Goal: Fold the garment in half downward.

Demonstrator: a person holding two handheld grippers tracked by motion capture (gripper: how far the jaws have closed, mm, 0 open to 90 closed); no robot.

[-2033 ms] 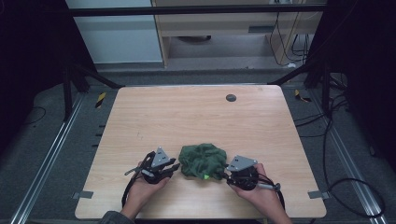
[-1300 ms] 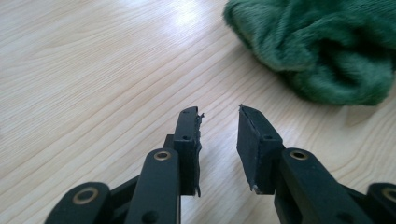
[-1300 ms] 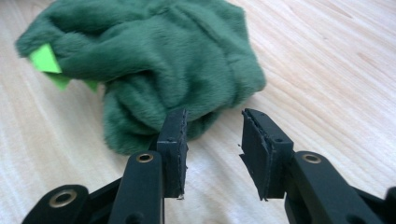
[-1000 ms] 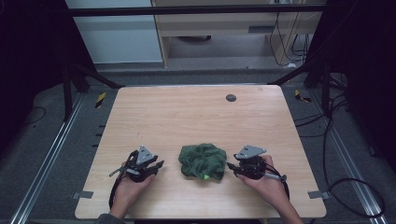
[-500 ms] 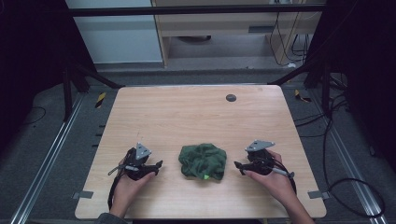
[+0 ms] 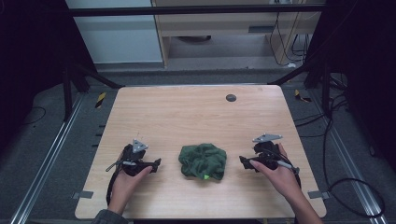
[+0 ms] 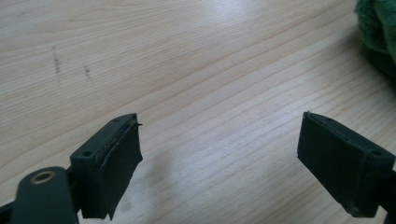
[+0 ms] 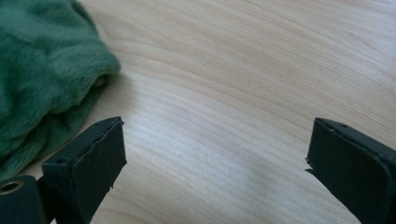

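Cloth [image 6: 202, 161], green and crumpled, near the counter's [image 6: 187, 112] front edge; my left tool [image 6: 155, 164] and right tool [image 6: 243, 162] flank it, jaws just opened wide, holding nothing.

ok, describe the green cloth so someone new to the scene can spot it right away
Start at the light wooden table and look along its near edge, by the person's hands. The green cloth lies bunched in a heap between the left gripper and the right gripper, touching neither. It is the one soft, fuzzy, dark green thing there; the small dark round spot sits far off near the back edge.
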